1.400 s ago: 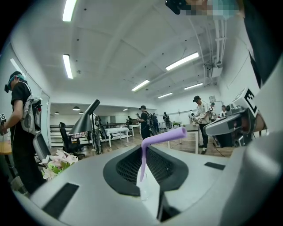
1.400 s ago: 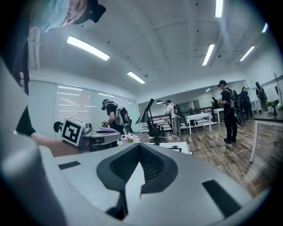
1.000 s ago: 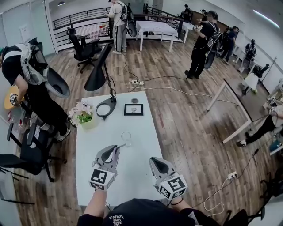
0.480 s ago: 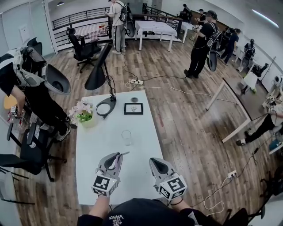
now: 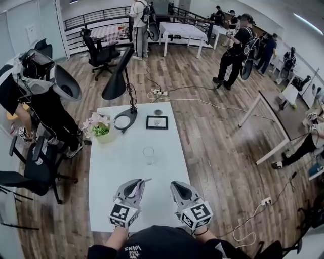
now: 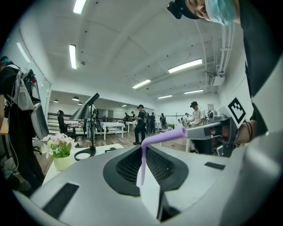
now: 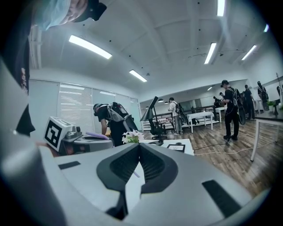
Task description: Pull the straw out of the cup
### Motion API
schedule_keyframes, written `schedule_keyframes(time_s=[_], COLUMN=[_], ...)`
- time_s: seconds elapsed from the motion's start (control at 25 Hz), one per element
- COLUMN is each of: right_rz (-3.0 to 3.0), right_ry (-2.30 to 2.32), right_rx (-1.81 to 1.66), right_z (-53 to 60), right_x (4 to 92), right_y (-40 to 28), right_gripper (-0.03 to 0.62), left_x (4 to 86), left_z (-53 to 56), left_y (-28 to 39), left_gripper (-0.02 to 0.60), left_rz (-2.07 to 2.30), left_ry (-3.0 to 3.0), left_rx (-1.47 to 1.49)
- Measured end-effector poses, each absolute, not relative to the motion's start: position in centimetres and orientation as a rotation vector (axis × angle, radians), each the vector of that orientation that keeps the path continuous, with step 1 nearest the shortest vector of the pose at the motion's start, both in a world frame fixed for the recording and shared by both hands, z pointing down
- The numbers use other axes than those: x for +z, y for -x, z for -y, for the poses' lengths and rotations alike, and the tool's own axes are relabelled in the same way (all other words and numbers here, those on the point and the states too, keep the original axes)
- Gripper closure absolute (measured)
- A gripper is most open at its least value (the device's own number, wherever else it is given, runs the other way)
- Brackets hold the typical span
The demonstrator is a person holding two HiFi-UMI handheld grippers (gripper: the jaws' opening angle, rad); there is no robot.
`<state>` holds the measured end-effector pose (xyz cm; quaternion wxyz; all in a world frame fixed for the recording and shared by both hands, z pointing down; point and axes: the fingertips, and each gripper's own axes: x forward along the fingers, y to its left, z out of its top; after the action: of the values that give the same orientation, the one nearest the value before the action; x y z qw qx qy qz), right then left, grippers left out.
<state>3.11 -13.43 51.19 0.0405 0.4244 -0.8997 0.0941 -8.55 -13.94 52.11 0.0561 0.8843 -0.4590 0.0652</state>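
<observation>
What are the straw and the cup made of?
The straw looks like plastic: smooth, matte lilac, with a bendy elbow. The cup is clear, so the white table shows through it; glass or clear plastic, I can't tell which.

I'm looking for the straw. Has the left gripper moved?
Yes. The left gripper, shut on the straw, has pulled back from the cup toward the person.

Person had on a black top [image 5: 157,244] with white lettering near the collar, plus a light blue mask [image 6: 221,9]. The left gripper [image 5: 137,182] and right gripper [image 5: 178,185] were smooth grey shells with black mesh insets, and their cubes [image 5: 123,215] wore black-and-white square markers.
</observation>
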Motion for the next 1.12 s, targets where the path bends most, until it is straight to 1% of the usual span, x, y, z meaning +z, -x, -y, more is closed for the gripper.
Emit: schedule_keyframes(time_s=[0.48, 1.12], right_rz=[2.751, 2.744], right_ry=[-1.229, -1.235], right_rx=[0.276, 0.268], right_z=[13.7, 14.1], right_x=[51.6, 51.6], right_y=[-1.4, -1.5], right_gripper=[0.578, 0.579], left_x=[52.1, 52.1], left_z=[14.3, 14.7], left_y=[9.0, 9.0], left_gripper=[0.543, 0.543], left_rz=[1.38, 1.382], left_ry=[-2.676, -2.677], left_rx=[0.188, 0.195])
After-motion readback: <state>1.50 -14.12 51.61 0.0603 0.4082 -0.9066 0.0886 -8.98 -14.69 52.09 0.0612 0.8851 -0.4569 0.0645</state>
